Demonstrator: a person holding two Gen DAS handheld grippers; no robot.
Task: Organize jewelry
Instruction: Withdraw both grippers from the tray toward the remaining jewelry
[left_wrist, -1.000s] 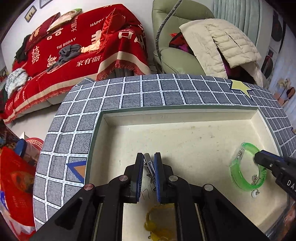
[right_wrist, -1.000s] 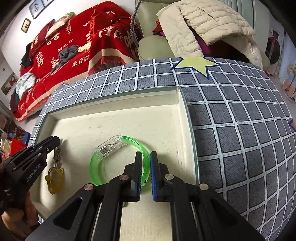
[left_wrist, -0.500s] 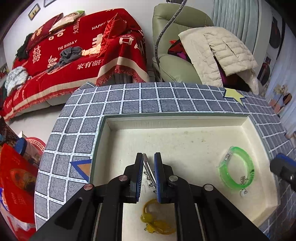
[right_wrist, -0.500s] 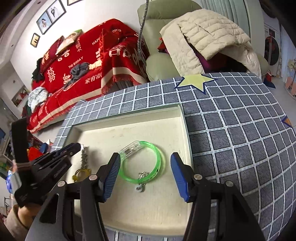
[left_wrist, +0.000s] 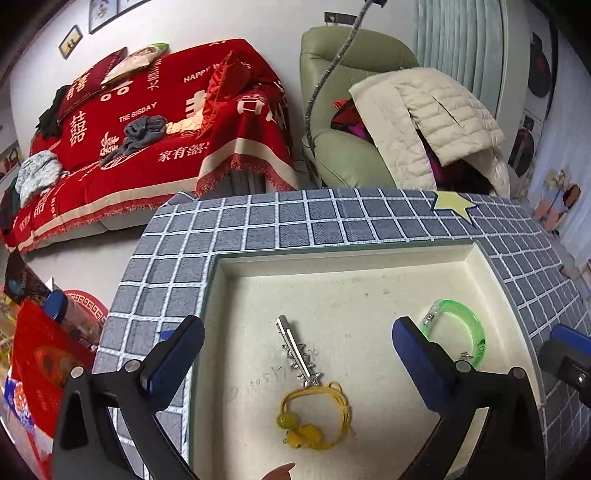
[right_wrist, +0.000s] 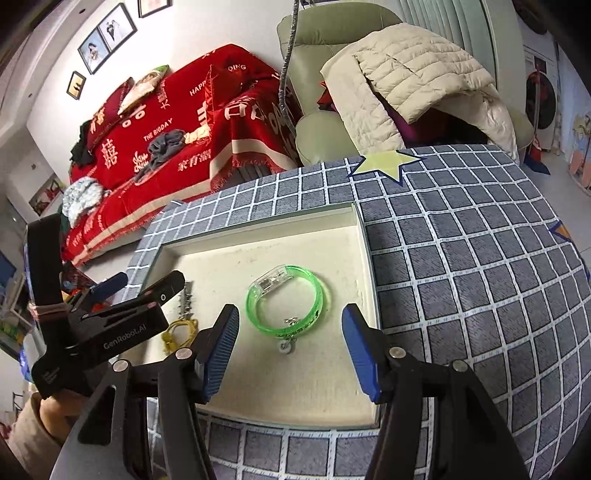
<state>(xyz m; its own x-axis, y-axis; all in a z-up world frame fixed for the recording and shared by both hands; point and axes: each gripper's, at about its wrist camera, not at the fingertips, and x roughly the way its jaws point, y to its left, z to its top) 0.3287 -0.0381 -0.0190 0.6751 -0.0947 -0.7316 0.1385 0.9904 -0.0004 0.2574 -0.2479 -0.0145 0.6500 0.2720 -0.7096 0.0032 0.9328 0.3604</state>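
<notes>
A shallow cream tray (left_wrist: 332, 258) lies on the grey checked cloth. In it lie a silver hair clip (left_wrist: 297, 350), a yellow cord bracelet (left_wrist: 314, 417) and a green translucent bangle (left_wrist: 458, 332) with a small charm. My left gripper (left_wrist: 295, 354) is open, raised above the clip and the yellow bracelet, holding nothing. My right gripper (right_wrist: 290, 350) is open and empty above the green bangle (right_wrist: 288, 302). The left gripper (right_wrist: 122, 314) shows at the tray's left side in the right wrist view.
The tray (right_wrist: 365, 258) sits on a round table with a grey checked cloth (right_wrist: 461, 277) bearing a yellow star (right_wrist: 384, 164). Behind are a red-covered sofa (left_wrist: 147, 122) and a green armchair (left_wrist: 351, 158) with a beige jacket. Red bags (left_wrist: 40, 362) stand left of the table.
My left gripper has opened and let go of the silver clip, which now lies in the tray. Both grippers have risen and drawn back. The right gripper opened half a second ago.
</notes>
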